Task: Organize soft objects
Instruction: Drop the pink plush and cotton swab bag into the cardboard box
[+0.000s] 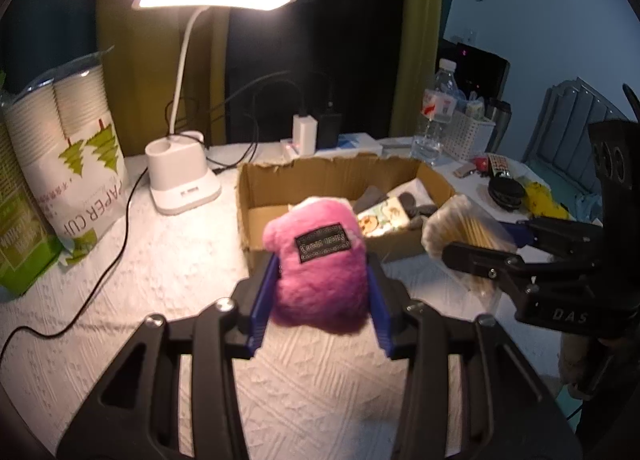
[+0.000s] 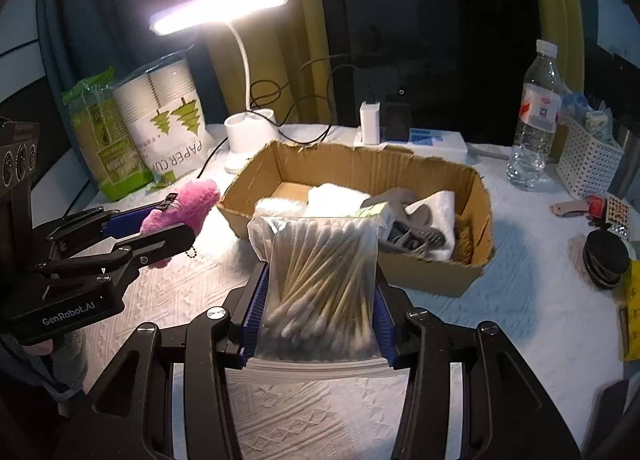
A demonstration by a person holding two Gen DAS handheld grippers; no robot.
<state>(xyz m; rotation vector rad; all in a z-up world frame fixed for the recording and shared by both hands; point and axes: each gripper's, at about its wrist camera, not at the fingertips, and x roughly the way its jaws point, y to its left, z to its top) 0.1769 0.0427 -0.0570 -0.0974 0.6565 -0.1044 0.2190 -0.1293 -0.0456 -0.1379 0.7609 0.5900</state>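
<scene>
Gripping mid-body, the left claw [image 1: 320, 280] squeezes the light, squashy pink plush [image 1: 318, 260] near the box [image 2: 356, 164]; the right claw [image 2: 320, 300] pinches a slippery, crushable swab bag [image 2: 320, 272] there too.

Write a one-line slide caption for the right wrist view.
Right gripper holds a bag of cotton swabs before the cardboard box; left gripper holds a pink plush.
</scene>
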